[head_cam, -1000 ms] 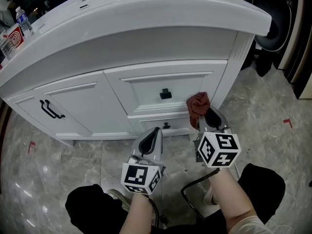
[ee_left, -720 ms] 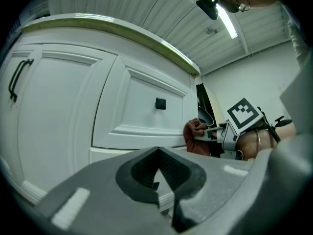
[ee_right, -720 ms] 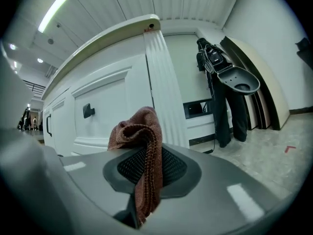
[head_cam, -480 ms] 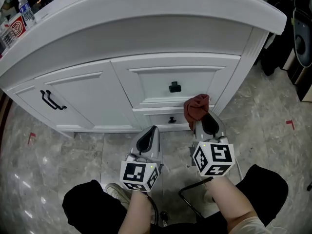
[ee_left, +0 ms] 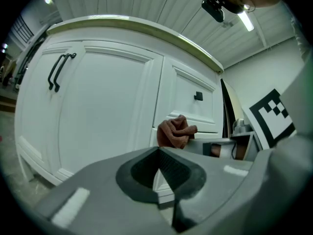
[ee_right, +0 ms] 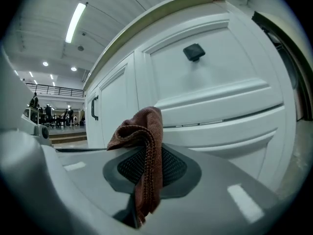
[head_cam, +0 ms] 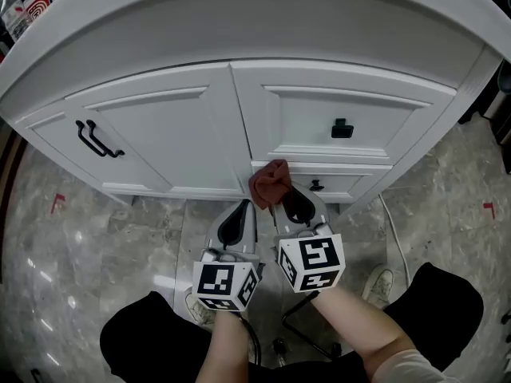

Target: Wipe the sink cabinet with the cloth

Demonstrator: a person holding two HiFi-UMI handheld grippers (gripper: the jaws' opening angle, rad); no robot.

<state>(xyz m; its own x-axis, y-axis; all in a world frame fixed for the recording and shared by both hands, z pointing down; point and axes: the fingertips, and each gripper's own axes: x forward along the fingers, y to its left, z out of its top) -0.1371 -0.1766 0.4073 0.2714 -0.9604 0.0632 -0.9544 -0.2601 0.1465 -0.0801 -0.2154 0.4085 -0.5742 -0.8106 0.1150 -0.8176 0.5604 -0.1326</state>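
The white sink cabinet [head_cam: 168, 130] fills the upper head view, with a door at left and two drawers at right. My right gripper [head_cam: 281, 199] is shut on a reddish-brown cloth [head_cam: 269, 183], which bunches at its tips against the left end of the lower drawer [head_cam: 319, 178]. In the right gripper view the cloth [ee_right: 142, 136] hangs down between the jaws in front of the drawers [ee_right: 215, 77]. My left gripper [head_cam: 237, 218] is shut and empty, just left of the right one and short of the cabinet base. The left gripper view shows the cloth [ee_left: 175, 131] to its right.
A black bar handle [head_cam: 96, 140] sits on the left door, a square black knob [head_cam: 342, 128] on the upper drawer and a small knob [head_cam: 317, 186] on the lower one. Grey marble floor [head_cam: 72, 238] surrounds the cabinet. A shoe [head_cam: 378, 282] and dark trousers lie below.
My right gripper has carried the cloth leftward along the lower drawer, from the cabinet's right end to near the door. The head view has shifted left and closer. The left gripper stays alongside.
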